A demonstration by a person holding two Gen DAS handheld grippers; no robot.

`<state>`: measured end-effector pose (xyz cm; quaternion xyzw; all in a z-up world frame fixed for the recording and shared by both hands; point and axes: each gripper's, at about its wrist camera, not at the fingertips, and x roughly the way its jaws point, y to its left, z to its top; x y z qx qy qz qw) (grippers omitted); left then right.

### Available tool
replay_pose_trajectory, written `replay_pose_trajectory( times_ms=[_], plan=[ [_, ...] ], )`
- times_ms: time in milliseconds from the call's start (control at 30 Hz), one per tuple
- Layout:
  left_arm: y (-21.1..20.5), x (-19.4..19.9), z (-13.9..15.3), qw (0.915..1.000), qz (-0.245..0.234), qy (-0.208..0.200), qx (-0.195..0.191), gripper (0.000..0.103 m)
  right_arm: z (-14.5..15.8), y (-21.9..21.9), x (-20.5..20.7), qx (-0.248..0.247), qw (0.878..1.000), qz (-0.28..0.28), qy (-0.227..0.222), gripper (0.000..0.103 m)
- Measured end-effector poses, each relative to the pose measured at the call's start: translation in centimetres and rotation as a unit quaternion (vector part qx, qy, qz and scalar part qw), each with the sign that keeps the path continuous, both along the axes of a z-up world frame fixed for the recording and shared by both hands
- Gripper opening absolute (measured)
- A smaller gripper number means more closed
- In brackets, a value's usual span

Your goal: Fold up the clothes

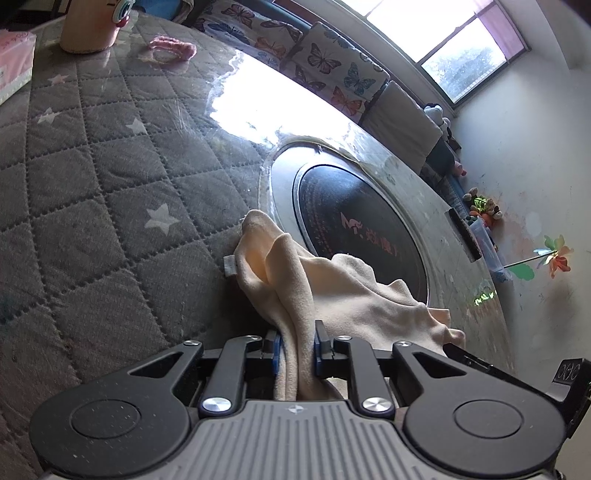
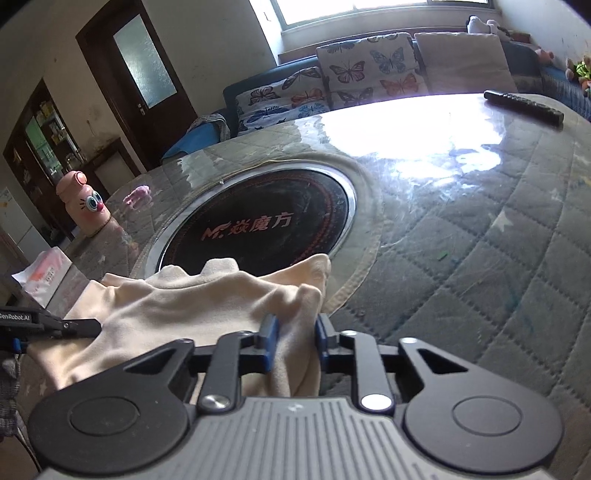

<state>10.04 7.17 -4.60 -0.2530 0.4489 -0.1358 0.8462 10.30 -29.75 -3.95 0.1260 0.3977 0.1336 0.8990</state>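
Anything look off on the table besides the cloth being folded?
Nothing damaged or spilled. Mild oddities: a black remote lies askew near the far table edge, and a pink hair tie sits loose by the pink figurine. The cream cloth, bunched, partly overlaps the round cooktop.

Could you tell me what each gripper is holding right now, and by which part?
Both hold the cream garment: the left gripper pinches a bunched fold, and the right gripper clamps another gathered fold. Which part of the garment cannot be told.
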Motion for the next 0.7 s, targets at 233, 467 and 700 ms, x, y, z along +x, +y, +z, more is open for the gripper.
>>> replay_pose_trajectory(
  times_ms=[233, 467, 700],
  plan=[
    [-1.0, -0.2, 0.9, 0.9989, -0.011, -0.022, 0.040, 0.017, 0.9, -0.2, -0.7, 0.026, 0.999, -0.018, -0.018, 0.007],
    [-1.3, -0.8, 2.0, 0.9974, -0.018, -0.039, 0.059, 0.015, 2.5, 0.3, -1.9, 0.022, 0.998, -0.017, -0.047, 0.007],
    [-1.6, -1.9, 3.4, 0.9959, -0.026, -0.055, 0.067, 0.015, 4.6, 1.0, -3.5, 0.017, 0.997, -0.007, -0.074, 0.007]
  ],
)
